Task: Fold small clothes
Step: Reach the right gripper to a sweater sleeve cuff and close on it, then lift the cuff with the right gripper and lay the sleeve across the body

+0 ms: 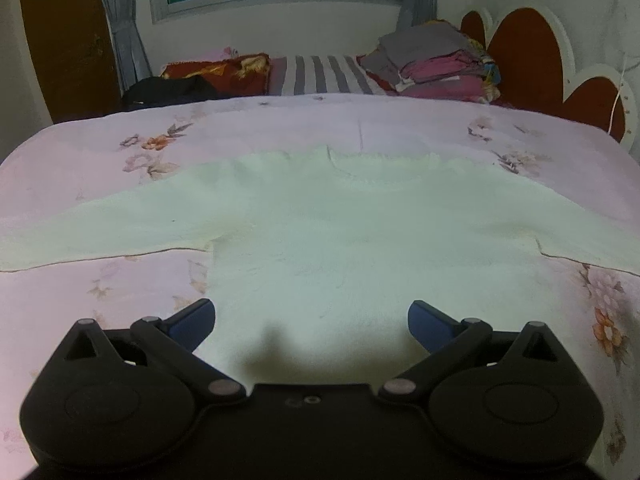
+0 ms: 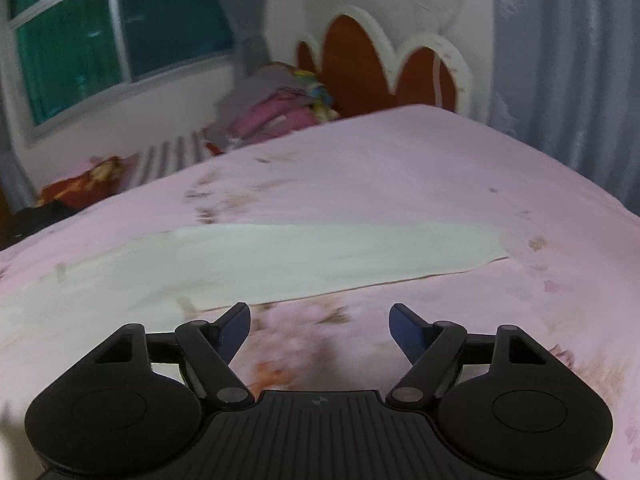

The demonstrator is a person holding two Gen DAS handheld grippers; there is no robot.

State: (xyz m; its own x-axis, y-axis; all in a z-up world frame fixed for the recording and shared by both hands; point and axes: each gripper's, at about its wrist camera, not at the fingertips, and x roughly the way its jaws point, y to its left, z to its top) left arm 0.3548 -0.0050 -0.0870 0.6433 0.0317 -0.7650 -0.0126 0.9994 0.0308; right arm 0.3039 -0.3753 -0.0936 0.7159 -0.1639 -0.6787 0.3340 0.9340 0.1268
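Note:
A pale white long-sleeved top [image 1: 320, 240] lies spread flat on the pink floral bedsheet [image 1: 100, 152], neckline away from me, sleeves out to both sides. My left gripper [image 1: 311, 316] is open and empty, just above the lower body of the top. In the right wrist view one sleeve of the top [image 2: 304, 256] stretches across the sheet. My right gripper [image 2: 320, 326] is open and empty, over bare sheet [image 2: 400, 168] just short of the sleeve's near edge. That view is blurred.
A stack of folded clothes [image 1: 436, 64] sits at the far right by the red and white headboard [image 1: 524, 52]; it also shows in the right wrist view [image 2: 276, 116]. A red patterned cushion [image 1: 216, 70], a dark garment [image 1: 168, 92] and a striped cloth [image 1: 320, 74] lie along the far edge under the window.

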